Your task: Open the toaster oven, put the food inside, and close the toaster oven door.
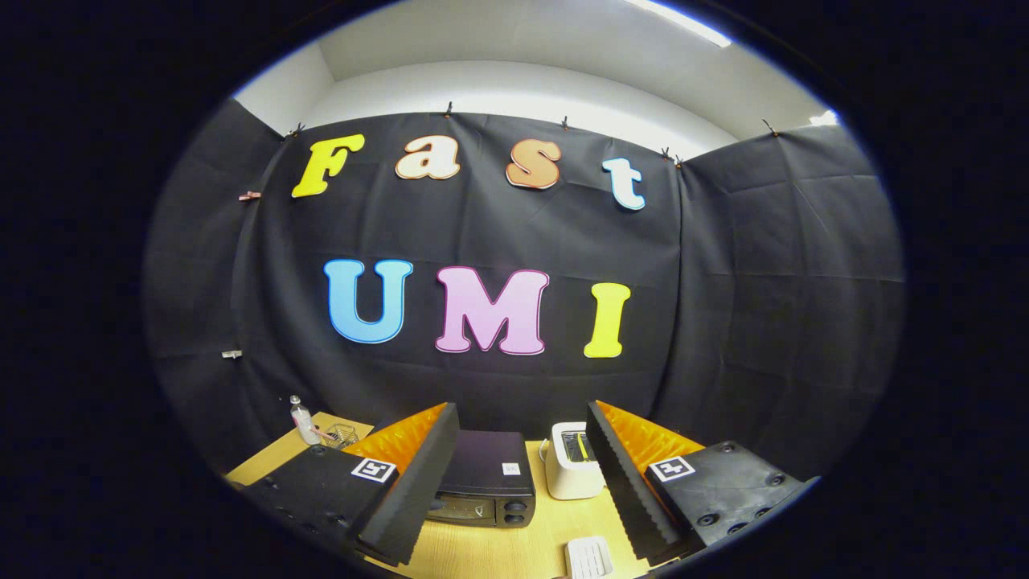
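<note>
Black cloth walls close off the back of the booth, with a light wooden table (490,555) down below where everything sits.

Going left to right: way off beyond the left finger, near the table's far corner, there's a small clear bottle (303,421) standing upright, and just beside it a little wire basket (341,435) with something pinkish poking out, too small to tell what.

Then the toaster oven (486,476), black, sitting just ahead of the tongs and tucked partly behind the left finger, so its left end is hidden. Its long axis runs side to side across the table, and its front faces back toward the tongs. Door looks closed, and two knobs show at the right end of the front.

Right next to it, slightly apart, is a white pop-up toaster (571,460), upright with its slots facing up; the right finger covers its right edge.

Closer in, between the fingers and nearer the right one, a small white ridged thing (588,556) lies flat on the table; can't say what it is.

The gripper (522,490) hangs above the table with its fingers spread wide apart, holding nothing, touching nothing. No food that I can make out.
</note>
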